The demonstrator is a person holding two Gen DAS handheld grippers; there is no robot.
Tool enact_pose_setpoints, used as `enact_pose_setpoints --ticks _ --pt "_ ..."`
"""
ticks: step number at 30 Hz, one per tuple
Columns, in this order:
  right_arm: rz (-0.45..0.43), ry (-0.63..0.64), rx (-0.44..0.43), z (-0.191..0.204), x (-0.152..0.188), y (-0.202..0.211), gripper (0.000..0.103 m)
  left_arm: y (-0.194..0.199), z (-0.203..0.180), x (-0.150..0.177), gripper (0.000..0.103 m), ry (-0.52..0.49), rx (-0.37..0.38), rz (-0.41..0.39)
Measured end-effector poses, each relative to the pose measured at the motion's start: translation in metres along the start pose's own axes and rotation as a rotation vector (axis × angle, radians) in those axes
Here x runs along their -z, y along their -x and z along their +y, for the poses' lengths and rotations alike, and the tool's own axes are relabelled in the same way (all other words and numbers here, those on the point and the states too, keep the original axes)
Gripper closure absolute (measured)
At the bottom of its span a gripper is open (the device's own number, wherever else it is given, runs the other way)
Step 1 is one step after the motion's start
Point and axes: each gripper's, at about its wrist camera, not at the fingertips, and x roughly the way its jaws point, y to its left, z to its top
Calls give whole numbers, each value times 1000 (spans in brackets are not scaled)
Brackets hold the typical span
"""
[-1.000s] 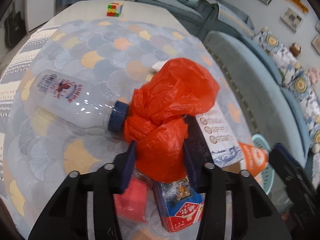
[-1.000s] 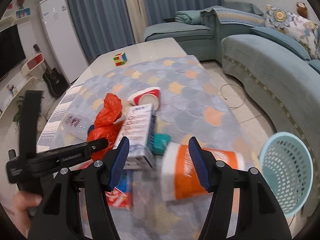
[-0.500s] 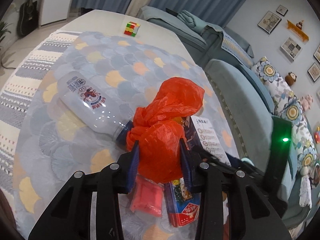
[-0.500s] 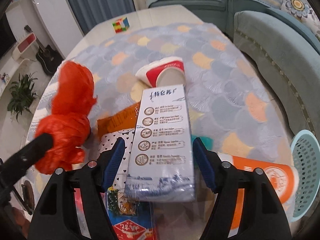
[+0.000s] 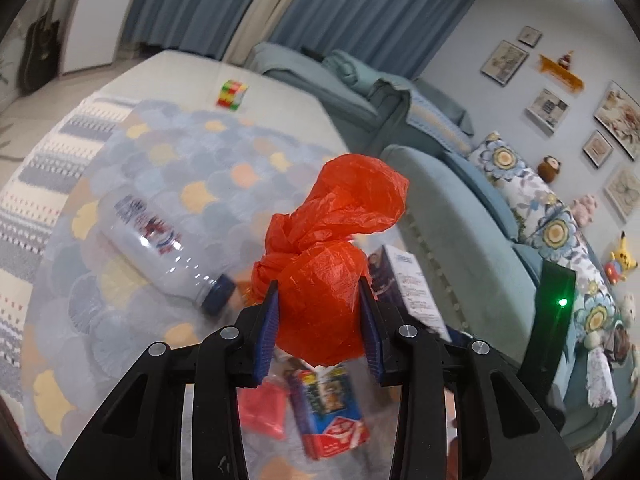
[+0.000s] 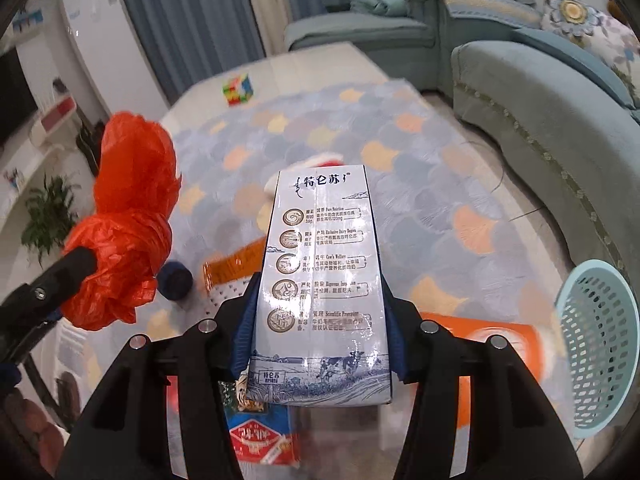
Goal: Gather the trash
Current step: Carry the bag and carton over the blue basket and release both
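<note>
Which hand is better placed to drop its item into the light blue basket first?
Right, probably. Its tongs are closing on the milk carton, and the basket lies just beside them in the right wrist view. The left tongs grip the orange bag, no basket visible there.

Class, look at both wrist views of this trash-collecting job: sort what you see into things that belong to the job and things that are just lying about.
Belongs to the job:
- red plastic bag, in the left gripper
- milk carton, the right gripper closing on it
- clear bottle
- orange cup
- blue basket

Just lying about:
- puzzle cube
- sofa
- floral cushion
</note>
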Motion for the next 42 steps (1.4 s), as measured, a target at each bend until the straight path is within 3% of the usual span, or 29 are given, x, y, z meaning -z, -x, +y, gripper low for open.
enact_pose_setpoints --ticks 5,9,21,32,42 --pt "-91 -57 -3 -31 -8 47 53 12 -34 -2 68 -39 95 -34" --pt "-151 -95 45 -64 -11 86 54 17 -70 1 68 -93 146 -32" --pt "-246 -298 209 -193 8 168 53 -12 -204 37 68 -295 294 60" --pt "-190 -463 324 -290 65 174 53 -97 -282 93 68 -410 345 240" --pt "-92 -562 361 -329 124 138 53 -163 -289 150 68 -417 335 419"
